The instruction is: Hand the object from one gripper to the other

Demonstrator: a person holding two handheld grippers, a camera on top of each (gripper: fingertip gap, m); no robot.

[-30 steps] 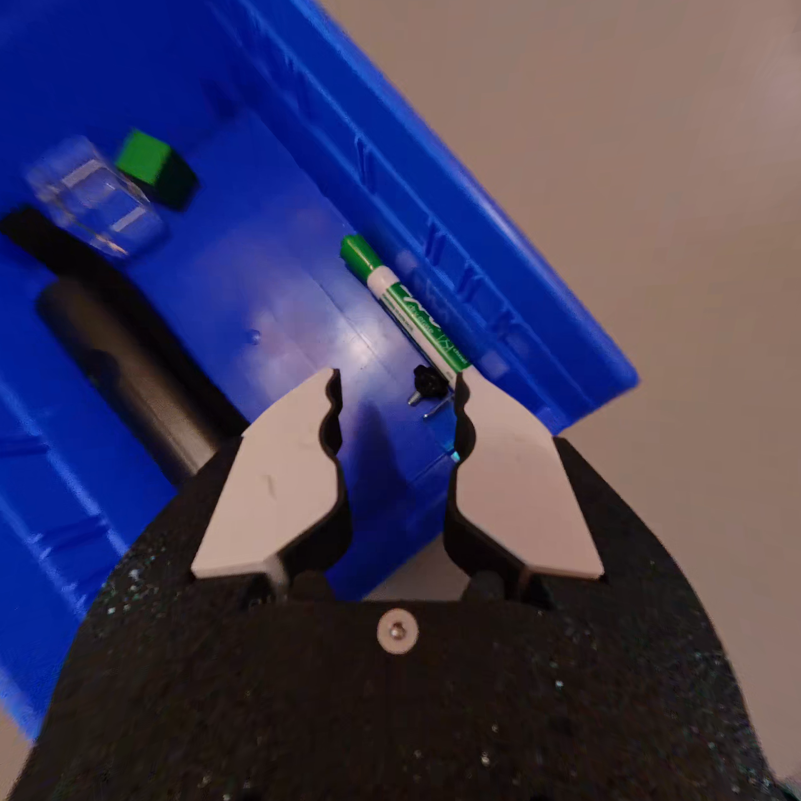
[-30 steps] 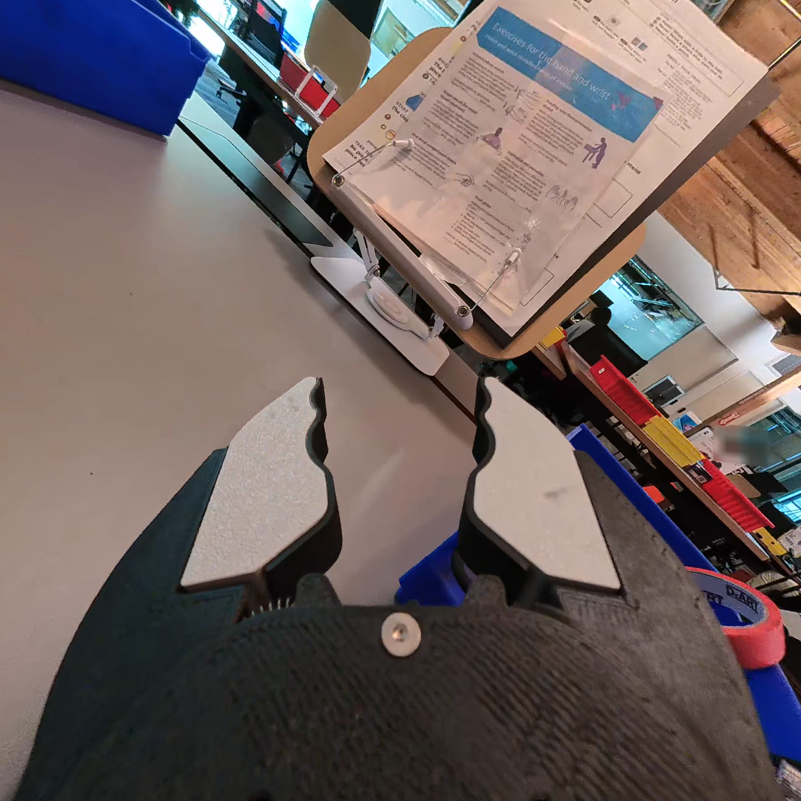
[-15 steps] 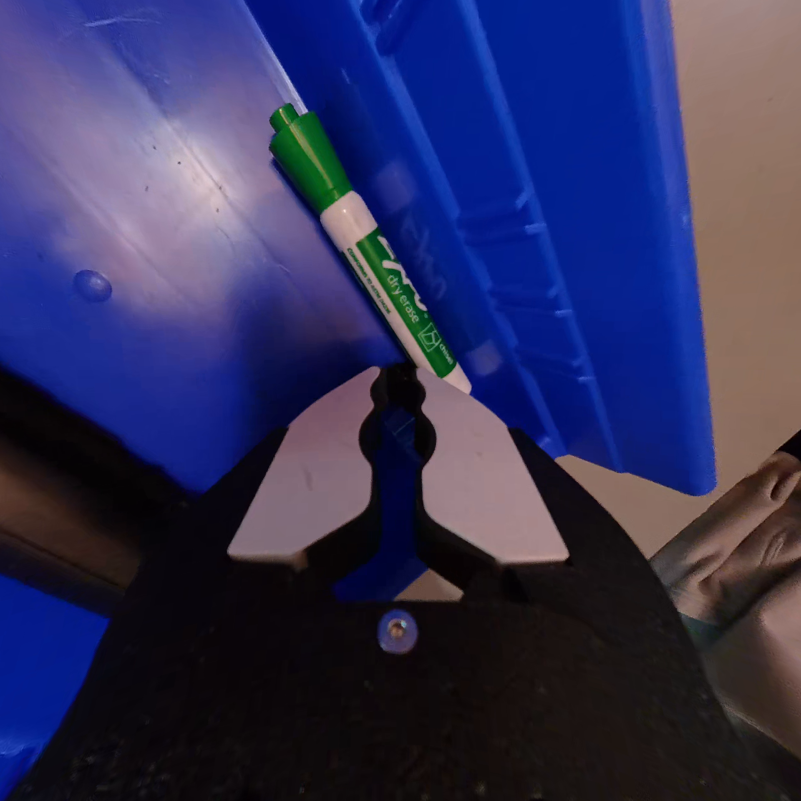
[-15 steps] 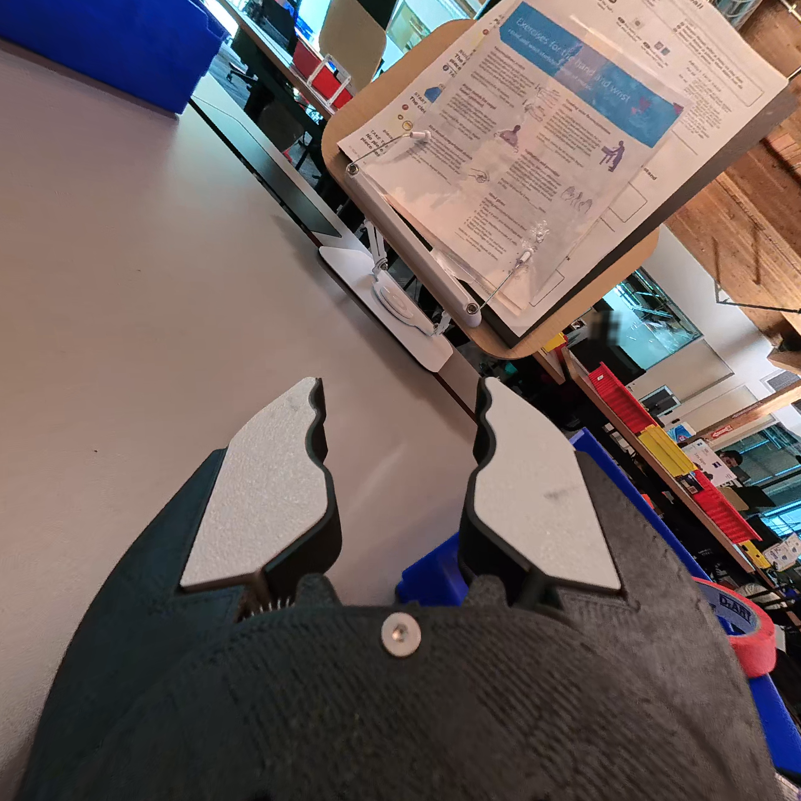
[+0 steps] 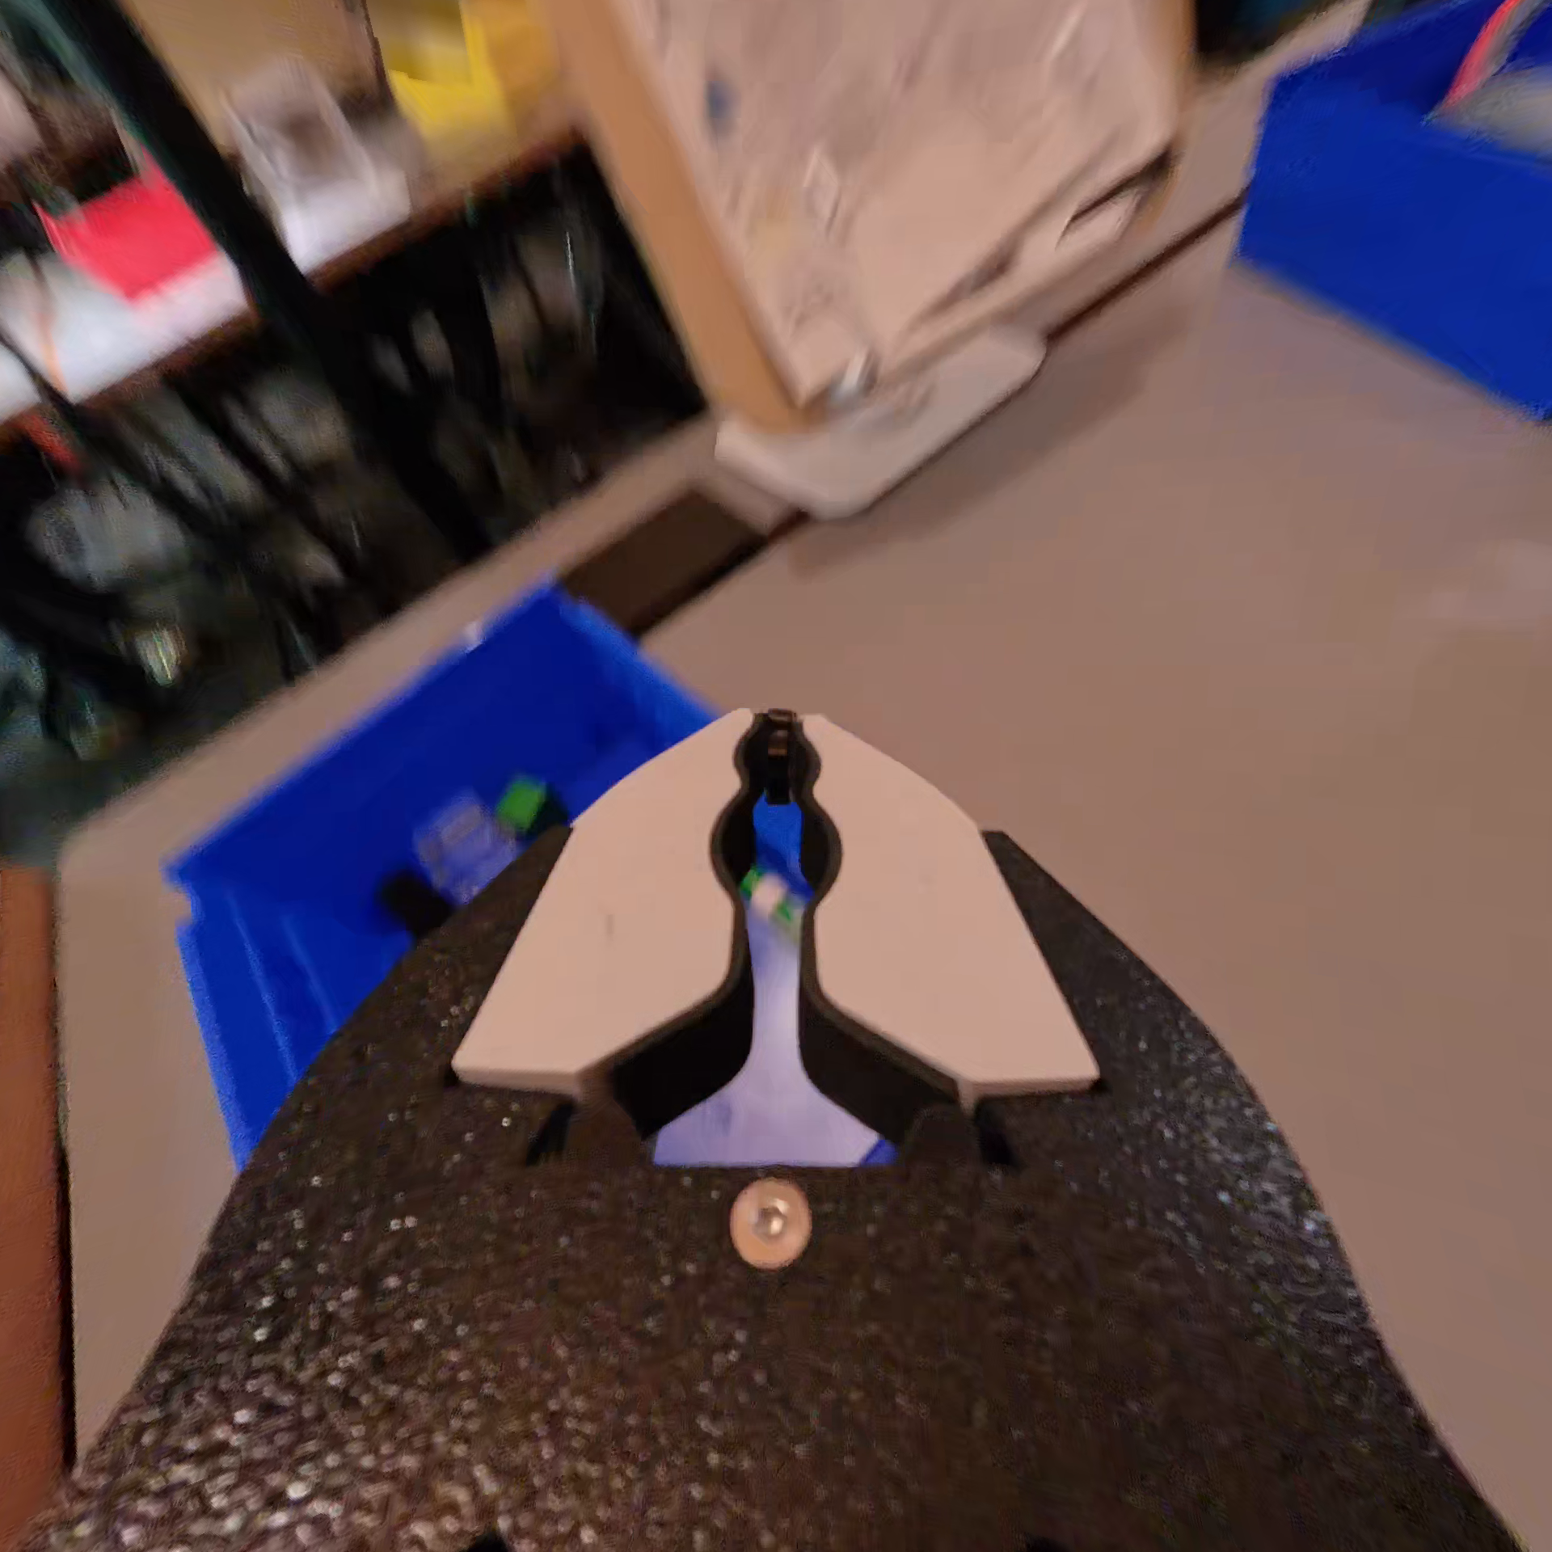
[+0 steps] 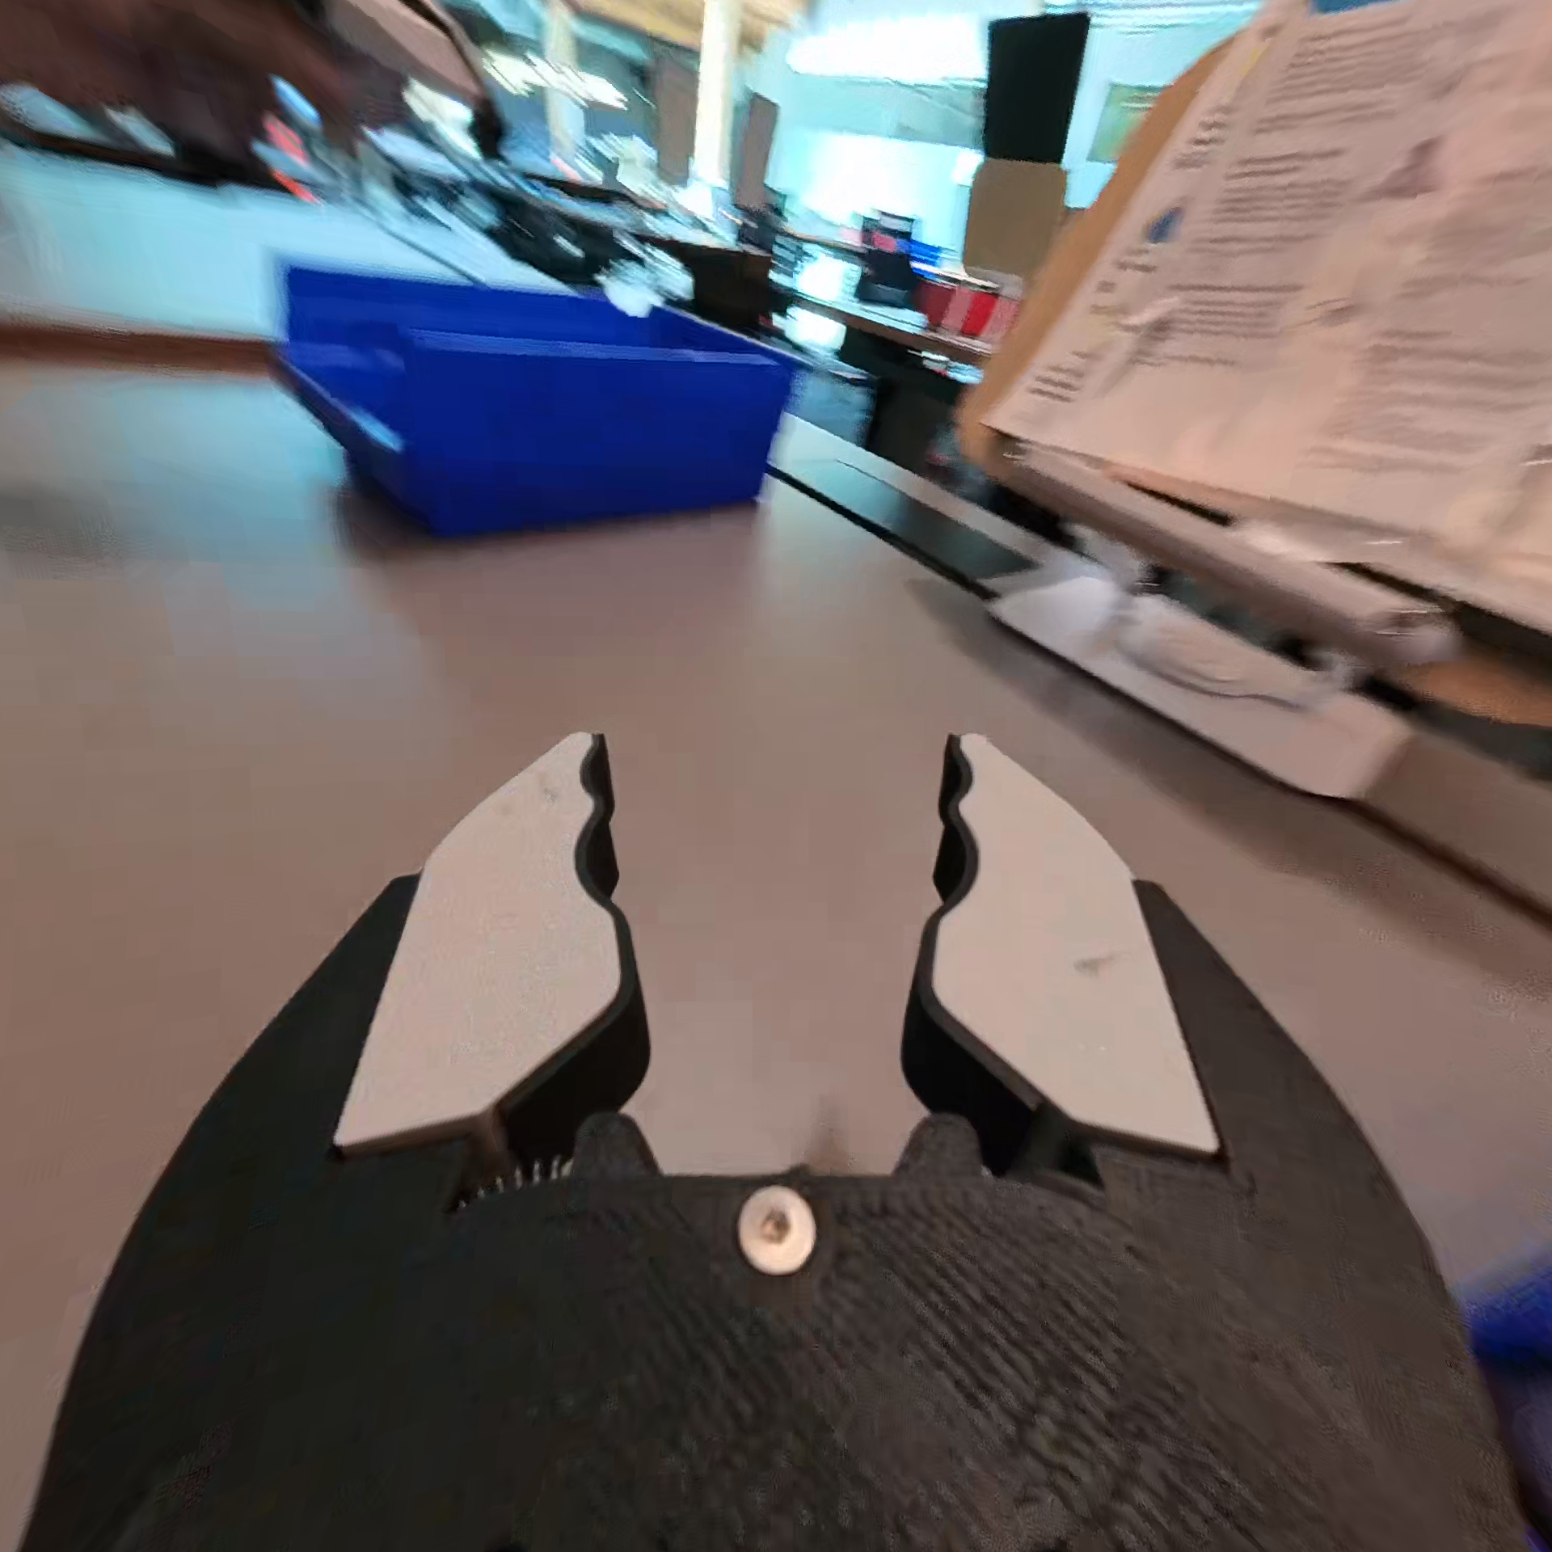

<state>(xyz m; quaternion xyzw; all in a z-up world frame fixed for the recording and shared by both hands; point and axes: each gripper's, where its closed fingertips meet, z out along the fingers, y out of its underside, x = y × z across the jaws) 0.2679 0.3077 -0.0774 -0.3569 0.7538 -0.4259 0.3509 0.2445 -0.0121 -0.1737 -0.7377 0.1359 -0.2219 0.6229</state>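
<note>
Left wrist view first: left gripper (image 5: 779,724) pinched nearly together on a small black object (image 5: 778,746) right at the very tips, lifted above the blue bin (image 5: 353,848) on the grey table (image 5: 1176,756). Looks like a tiny hard part, light and stiff, probably easy to drop or twist out of such a shallow pinch. Best place for the other gripper to take it: whatever sticks out past the tips, which is barely anything. Down in the bin, a green block (image 5: 521,802), something clear (image 5: 458,840) and a bit of green marker (image 5: 768,899) peeking through the gap. Everything motion-blurred, so true shape of the black piece hard to call.

Right wrist view: right gripper (image 6: 777,760) wide apart, nothing in it, hovering low over the table. Another blue bin (image 6: 546,420) farther off, document stand (image 6: 1260,336) at right. Left gripper and object nowhere in this view.
</note>
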